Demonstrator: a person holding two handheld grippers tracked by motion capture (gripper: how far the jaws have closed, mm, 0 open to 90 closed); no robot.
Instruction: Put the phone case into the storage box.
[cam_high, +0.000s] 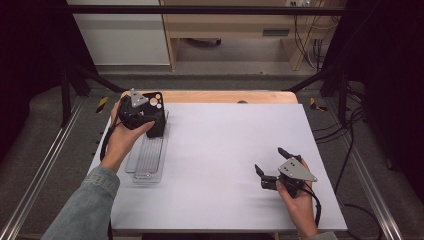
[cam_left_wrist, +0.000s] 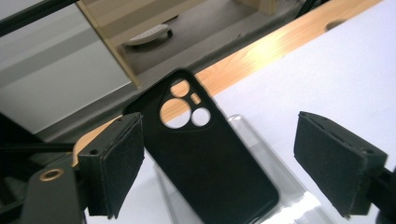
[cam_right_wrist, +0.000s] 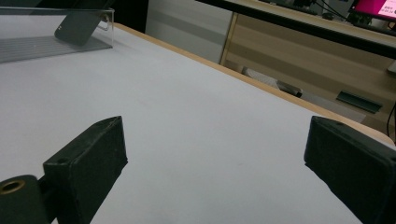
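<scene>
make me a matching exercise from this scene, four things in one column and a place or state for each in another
1 black plastic phone case
2 clear ridged plastic tray
3 left hand-held gripper
4 right hand-held gripper

a open over bare white tabletop
b lies flat along the table's left side
c leans upright at the tray's far end
d open, jaws either side of the case

Pairs: 1-c, 2-b, 3-d, 4-a

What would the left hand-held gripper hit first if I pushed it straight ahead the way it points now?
Most likely the black phone case, propped in the clear tray directly between the open jaws of the left hand-held gripper. Neither pad seems to touch it, though depth is hard to judge.
</scene>
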